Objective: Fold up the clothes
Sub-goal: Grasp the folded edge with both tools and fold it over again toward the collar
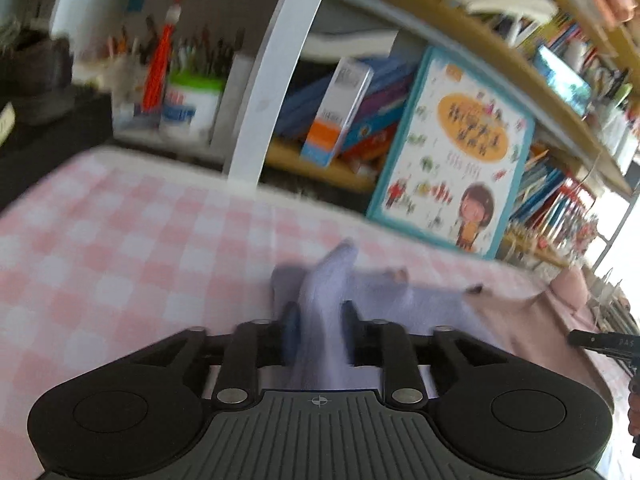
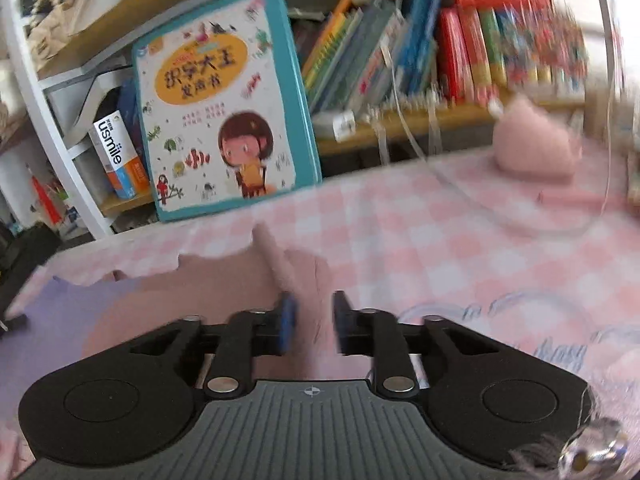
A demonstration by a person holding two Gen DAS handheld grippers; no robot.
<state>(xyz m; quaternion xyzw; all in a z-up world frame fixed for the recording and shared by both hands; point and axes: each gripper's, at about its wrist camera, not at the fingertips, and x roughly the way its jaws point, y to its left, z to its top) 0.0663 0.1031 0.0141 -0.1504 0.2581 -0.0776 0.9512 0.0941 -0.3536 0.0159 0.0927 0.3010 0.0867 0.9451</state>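
Shelf: a wooden shelf (image 2: 400, 136) behind the worktop held upright books, a leaning picture book (image 2: 224, 100) and a toothpaste box (image 2: 116, 156).
Pen pot: a white pot (image 1: 192, 108) with a green rim held pens; blur hid the details.
Garment: a lilac-and-pink garment (image 1: 332, 292) lay on the pink checked worktop (image 1: 100, 248).
Left gripper (image 1: 320, 320): fingers narrow, lilac cloth between them; whether they pinched it was unclear.
Right gripper (image 2: 314, 312): fingers narrow, pink fabric between them; grip unclear.
Far lump: a pink bundle (image 2: 536, 144), too smeared to identify.

Soft matt cloth garment (image 1: 320, 300); checked fabric tablecloth (image 1: 100, 240); glossy book cover (image 2: 224, 100).
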